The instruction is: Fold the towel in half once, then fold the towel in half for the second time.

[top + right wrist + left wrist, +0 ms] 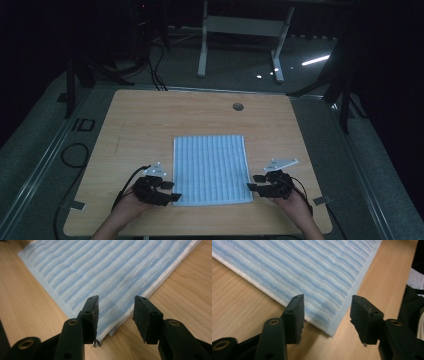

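Note:
A blue-and-white striped towel (211, 169) lies flat, folded into a rectangle, on the wooden table (150, 120). My left gripper (170, 191) sits at the towel's near left corner, held by a hand. Its jaws stand apart and open in the left gripper view, with the towel corner (329, 326) lying on the table between and just beyond them, untouched. My right gripper (252, 183) is at the towel's near right corner. Its jaws are open too, and the towel corner (112, 325) lies below the gap.
A round cable hole (238, 106) sits near the table's far edge. Beyond the table stand a white desk frame (240, 30) and dark stands on the floor. Cables (75, 155) loop off the table's left side.

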A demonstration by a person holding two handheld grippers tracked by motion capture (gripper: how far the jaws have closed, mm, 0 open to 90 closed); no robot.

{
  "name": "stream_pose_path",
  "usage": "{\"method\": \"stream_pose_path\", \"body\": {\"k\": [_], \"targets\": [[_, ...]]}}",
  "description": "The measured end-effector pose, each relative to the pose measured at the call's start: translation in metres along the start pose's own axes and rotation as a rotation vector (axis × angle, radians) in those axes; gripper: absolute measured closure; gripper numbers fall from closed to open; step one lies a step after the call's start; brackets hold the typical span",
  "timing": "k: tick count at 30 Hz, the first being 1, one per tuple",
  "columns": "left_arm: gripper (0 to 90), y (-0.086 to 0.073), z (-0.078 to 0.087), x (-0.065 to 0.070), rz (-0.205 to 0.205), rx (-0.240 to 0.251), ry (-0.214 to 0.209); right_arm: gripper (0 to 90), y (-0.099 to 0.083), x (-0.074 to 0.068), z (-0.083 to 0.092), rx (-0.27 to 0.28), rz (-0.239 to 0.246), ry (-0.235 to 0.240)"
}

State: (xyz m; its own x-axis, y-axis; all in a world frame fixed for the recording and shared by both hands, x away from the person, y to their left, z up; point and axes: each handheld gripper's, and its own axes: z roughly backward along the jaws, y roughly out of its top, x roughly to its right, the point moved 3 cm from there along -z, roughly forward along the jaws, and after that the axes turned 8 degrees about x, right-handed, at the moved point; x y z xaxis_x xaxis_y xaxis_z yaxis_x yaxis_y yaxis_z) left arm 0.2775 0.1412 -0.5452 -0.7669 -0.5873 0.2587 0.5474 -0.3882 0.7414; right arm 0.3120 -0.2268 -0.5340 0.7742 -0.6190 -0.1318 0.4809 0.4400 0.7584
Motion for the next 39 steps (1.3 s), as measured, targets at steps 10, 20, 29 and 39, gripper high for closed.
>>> {"method": "stream_pose_path", "body": {"k": [10,20,29,39], "targets": [[40.3,0.005,-0.007,-0.016,-0.008,-0.015,0.103,50.3,0.007,0.013,-0.013,-0.018,-0.006,0.002],[37.7,0.007,-0.010,-0.032,0.006,-0.039,0.205,42.0,0.021,0.030,-0.025,-0.028,-0.033,0.007],[35.8,0.013,-0.005,-0.040,0.047,-0.005,0.197,35.8,0.031,0.039,-0.028,-0.028,-0.043,-0.009],[35.6,0.018,0.001,-0.047,0.056,0.000,0.202,30.2,0.034,0.047,-0.027,-0.022,-0.060,-0.017]]}}
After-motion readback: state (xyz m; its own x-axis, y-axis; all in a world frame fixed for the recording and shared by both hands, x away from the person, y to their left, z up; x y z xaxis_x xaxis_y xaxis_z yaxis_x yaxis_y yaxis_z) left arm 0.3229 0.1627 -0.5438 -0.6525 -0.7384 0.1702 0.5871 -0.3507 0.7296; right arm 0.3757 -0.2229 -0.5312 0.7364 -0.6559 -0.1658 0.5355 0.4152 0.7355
